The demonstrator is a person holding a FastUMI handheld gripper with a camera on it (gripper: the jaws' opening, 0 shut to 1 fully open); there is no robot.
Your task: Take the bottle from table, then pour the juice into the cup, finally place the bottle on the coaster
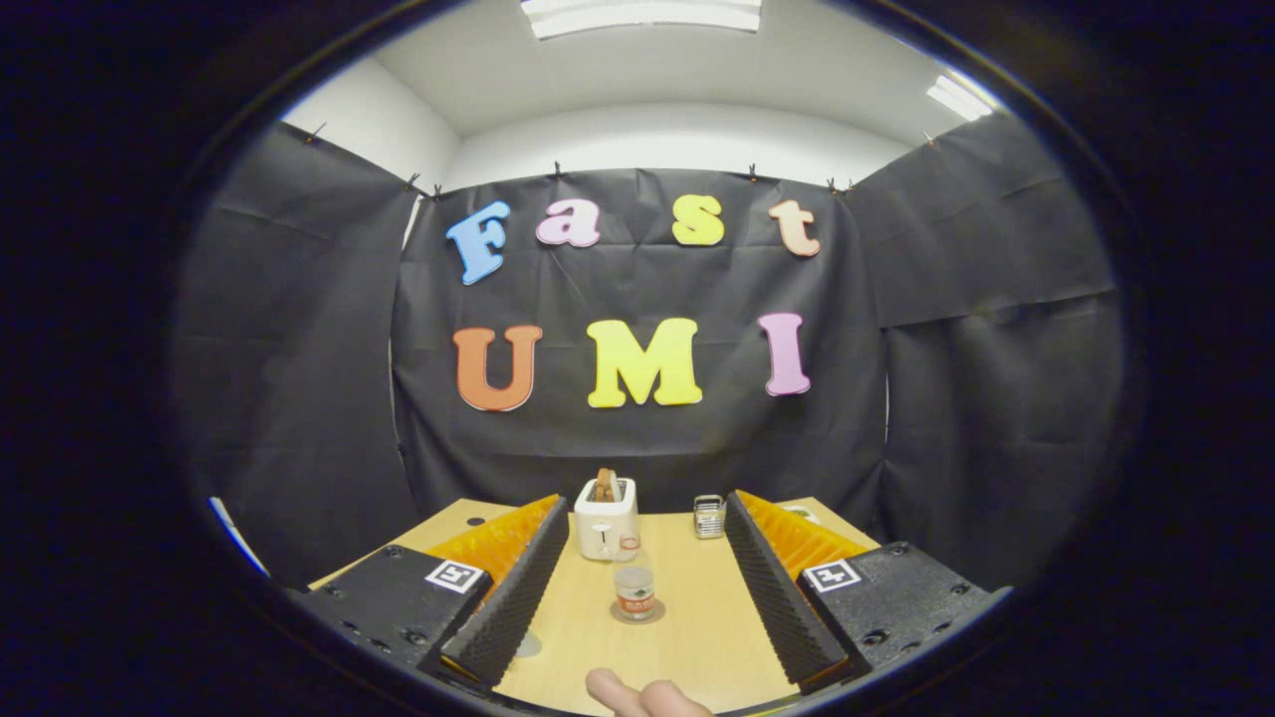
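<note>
Fingertips of a hand (pixel 647 697) at 6 o'clock; gripper (pixel 645 533) jaws released, grasping nothing — bottle (pixel 635 592) on coaster (pixel 637 613) between fingers. Toaster (pixel 606 520) at 12, w/ small metal rack (pixel 709 516) at 1.

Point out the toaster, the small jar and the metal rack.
toaster (pixel 606 528): gripper view, front face.
small jar (pixel 635 594): gripper view, labelled side, between the open fingers.
metal rack (pixel 709 517): gripper view, its front.

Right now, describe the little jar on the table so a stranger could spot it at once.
Start at the wooden table and its white toaster. Nearer, between the open hand-held gripper's fingers, stands the small jar. Alone among its neighbours, it rests on a round dark coaster and has a banded label.
</note>
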